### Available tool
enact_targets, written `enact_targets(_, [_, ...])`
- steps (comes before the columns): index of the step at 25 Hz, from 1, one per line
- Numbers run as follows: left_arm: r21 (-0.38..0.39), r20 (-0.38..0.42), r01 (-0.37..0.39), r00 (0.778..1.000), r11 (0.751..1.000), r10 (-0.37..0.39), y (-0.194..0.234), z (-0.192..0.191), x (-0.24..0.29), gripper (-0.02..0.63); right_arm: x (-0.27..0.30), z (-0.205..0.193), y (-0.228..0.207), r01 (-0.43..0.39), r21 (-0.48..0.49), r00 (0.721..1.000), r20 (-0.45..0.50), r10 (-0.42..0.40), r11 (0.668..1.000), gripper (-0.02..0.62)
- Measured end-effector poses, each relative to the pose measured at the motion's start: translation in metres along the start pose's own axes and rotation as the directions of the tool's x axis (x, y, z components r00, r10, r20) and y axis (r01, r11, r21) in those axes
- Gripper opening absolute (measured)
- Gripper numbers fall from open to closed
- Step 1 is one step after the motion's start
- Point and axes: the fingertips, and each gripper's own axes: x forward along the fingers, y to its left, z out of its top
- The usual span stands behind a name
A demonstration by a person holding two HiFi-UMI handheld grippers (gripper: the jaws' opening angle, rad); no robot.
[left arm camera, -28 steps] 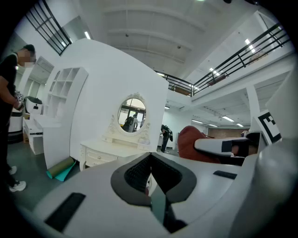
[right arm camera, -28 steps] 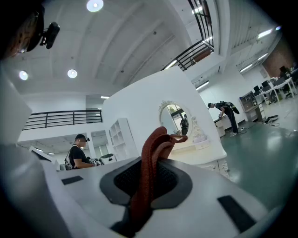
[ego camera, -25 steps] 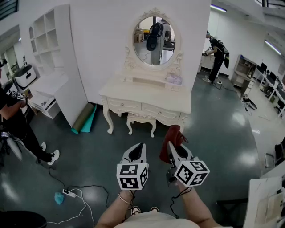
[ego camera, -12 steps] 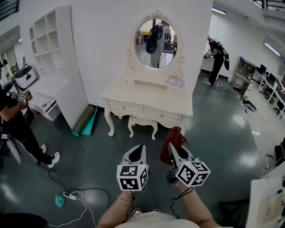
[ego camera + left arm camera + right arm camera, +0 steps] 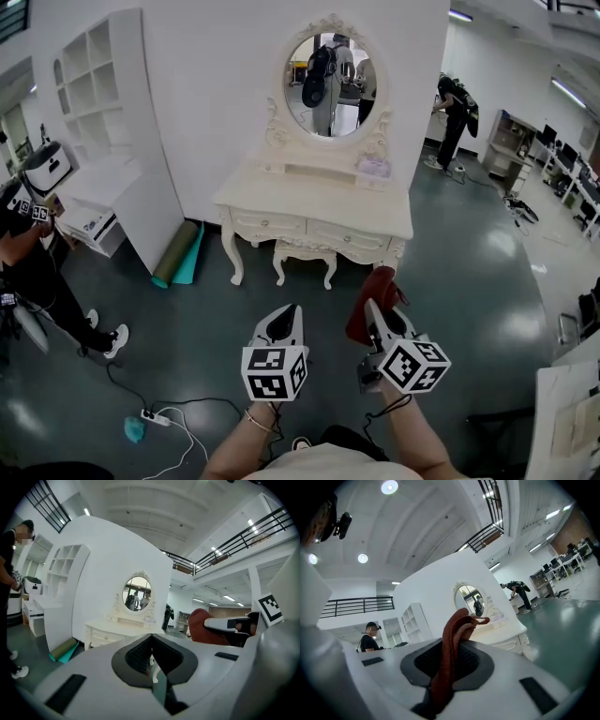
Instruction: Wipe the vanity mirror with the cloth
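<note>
- Right gripper first: its jaws were clamped on the red cloth, a folded strip pinched between the pads, its top curling over above them. I judged it was gripped low so that the loose part could meet the glass.
- Left gripper: jaws together, nothing between them. It rode just beside the right one, a spare hand as I read it.
- Both pointed at the dressing table from well back across bare floor, so I took this for the approach, with wiping not yet begun.
- The vanity mirror stood upright at the back edge of the table top, a small pale item near the back right corner, and a stool tucked under the front edge.
- The head view gave me the layout and the gap to cross, but the cloth was only a red lump there. The right gripper view showed the actual pinch. The left gripper view showed its closed pads, with the cloth off to the side.
- A person worked far off at the right, well apart.
</note>
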Motion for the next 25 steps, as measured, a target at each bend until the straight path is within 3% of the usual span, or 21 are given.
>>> enact_targets(13, [-0.03,-0.064,0.003,0.998,1.0,-0.005,0.031,-0.02,0.052,0.011,0.052,-0.015,-0.043,0.06,0.031,0.998,-0.03,-0.059,0.998,0.063])
enact_targets(25, [-0.027,-0.037,-0.05,0.998,0.998,0.049,0.067,0.024,0.165,0.011,0.172,0.023,-0.083,-0.013,0.017,0.999,-0.044,0.013,1.0,0.063])
